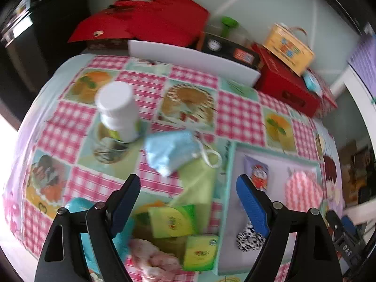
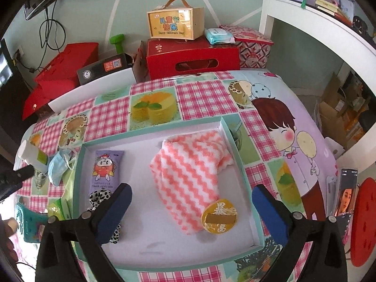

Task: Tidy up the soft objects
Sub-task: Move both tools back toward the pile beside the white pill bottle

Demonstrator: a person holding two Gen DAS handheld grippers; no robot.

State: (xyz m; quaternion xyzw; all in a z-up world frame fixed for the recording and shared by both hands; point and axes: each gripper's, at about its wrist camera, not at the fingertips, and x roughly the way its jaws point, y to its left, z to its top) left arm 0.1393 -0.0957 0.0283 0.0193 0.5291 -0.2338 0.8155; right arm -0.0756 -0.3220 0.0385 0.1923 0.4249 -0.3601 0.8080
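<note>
My left gripper (image 1: 188,183) is open and holds nothing. It hangs over a light green cloth (image 1: 199,183) and two green tissue packs (image 1: 172,221). A crumpled blue face mask (image 1: 169,152) lies just beyond its fingertips, and a pink soft item (image 1: 155,258) lies at the near edge. My right gripper (image 2: 191,188) is open and empty above the teal-rimmed tray (image 2: 150,134). A pink-and-white zigzag towel (image 2: 190,171) lies in the tray under it, with a round yellow badge (image 2: 218,218) on its near corner. A purple packet (image 2: 107,166) and a black-and-white scrunchie (image 2: 101,197) lie at the tray's left.
A white bottle (image 1: 117,110) stands left of the mask. Red boxes (image 2: 192,58), a yellow handled box (image 2: 175,23) and a white tray (image 1: 192,58) crowd the table's back edge. A phone (image 2: 346,192) leans at the right edge beside a red stool (image 2: 364,221).
</note>
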